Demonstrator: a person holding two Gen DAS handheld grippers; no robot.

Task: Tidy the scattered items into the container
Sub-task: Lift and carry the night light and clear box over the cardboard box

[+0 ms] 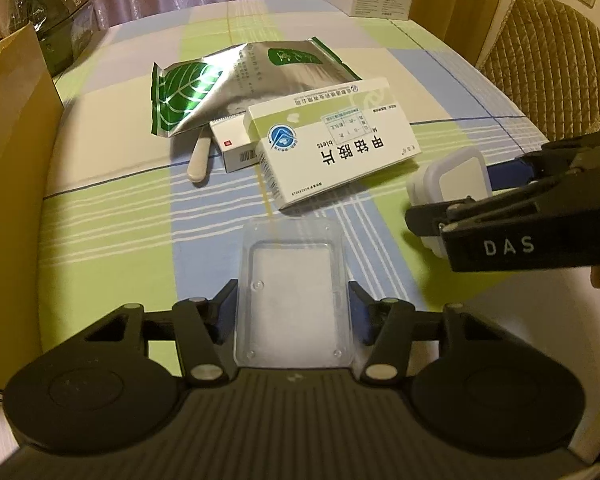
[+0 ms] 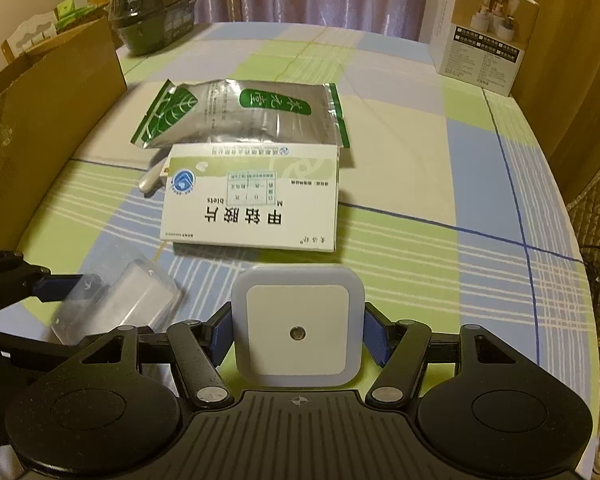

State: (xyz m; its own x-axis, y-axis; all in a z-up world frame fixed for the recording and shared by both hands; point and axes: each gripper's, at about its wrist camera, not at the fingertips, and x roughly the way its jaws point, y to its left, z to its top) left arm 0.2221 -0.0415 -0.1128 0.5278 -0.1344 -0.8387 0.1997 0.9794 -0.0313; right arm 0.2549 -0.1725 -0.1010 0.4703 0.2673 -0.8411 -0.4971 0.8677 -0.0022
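Observation:
My left gripper (image 1: 294, 298) is shut on a clear plastic case (image 1: 294, 280), its blue pads pressing on both long sides. In the right wrist view the case (image 2: 120, 304) hangs tilted at the lower left, just above the checked tablecloth. My right gripper (image 2: 298, 330) is shut on a white square night light (image 2: 298, 312), which also shows at the right of the left wrist view (image 1: 460, 176). Ahead lie a large white-and-green medicine box (image 1: 332, 148), a small white box (image 1: 236, 144), a silver-and-green foil pouch (image 1: 220, 88) and a cream handle (image 1: 200, 160). An open cardboard box (image 1: 12, 160) stands at the left.
A white product box (image 2: 484, 40) stands at the back right of the table. A dark wrapped bowl (image 2: 152, 16) sits at the back left beside the cardboard box. A quilted chair back (image 1: 552, 60) is past the table's right edge. Curtains hang behind.

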